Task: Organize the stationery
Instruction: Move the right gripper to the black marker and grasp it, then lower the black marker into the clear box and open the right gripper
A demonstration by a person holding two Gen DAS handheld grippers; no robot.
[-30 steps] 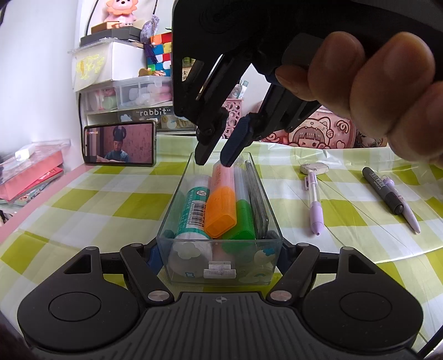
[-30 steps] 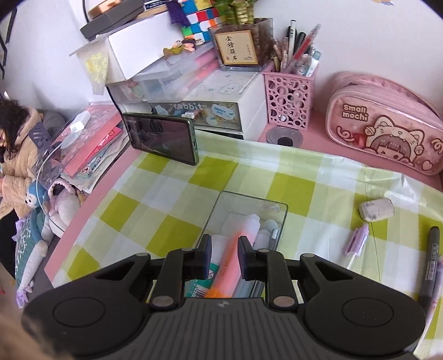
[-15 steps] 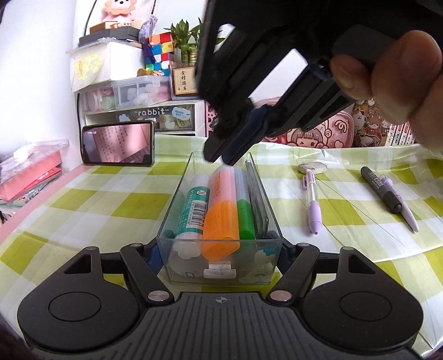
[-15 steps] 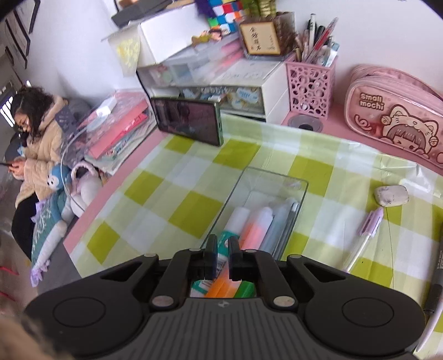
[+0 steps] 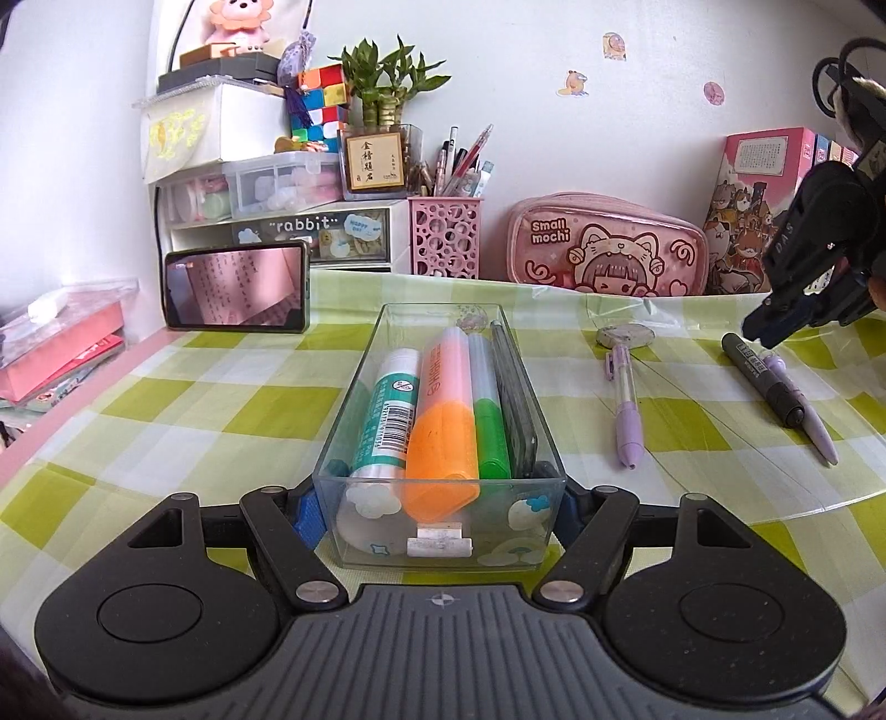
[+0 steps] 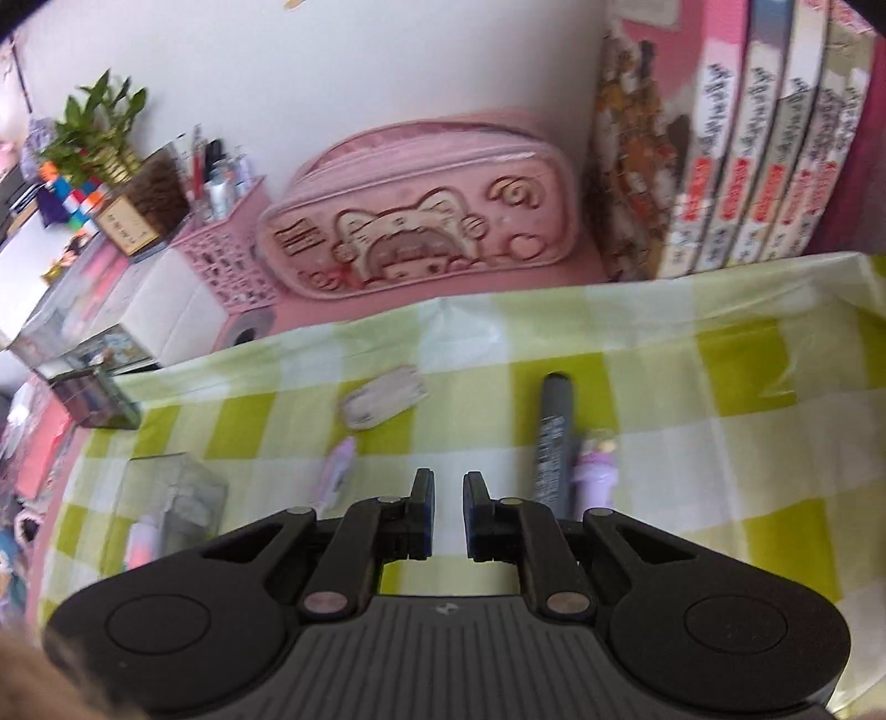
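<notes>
Your right claw (image 6: pixel 446 512) has left the clear tray (image 5: pixel 354 421) and now hovers by the black marker (image 6: pixel 554 437) on the desk, jaws reopening, empty; left claw (image 5: pixel 440 512) stays clamped on the tray; marker goes next

A white wall (image 5: pixel 554 50) with three small stickers (image 5: pixel 613 45) stood behind the desk (image 5: pixel 166 399), which wore a green-and-white checked cloth over a pink top. Left of the pink case (image 5: pixel 606 249) sat a pink holder (image 5: pixel 444 238), white drawers (image 5: pixel 288 221) and a plant (image 5: pixel 382 83); books (image 6: pixel 764 144) stood to its right. Daylight was soft.
</notes>
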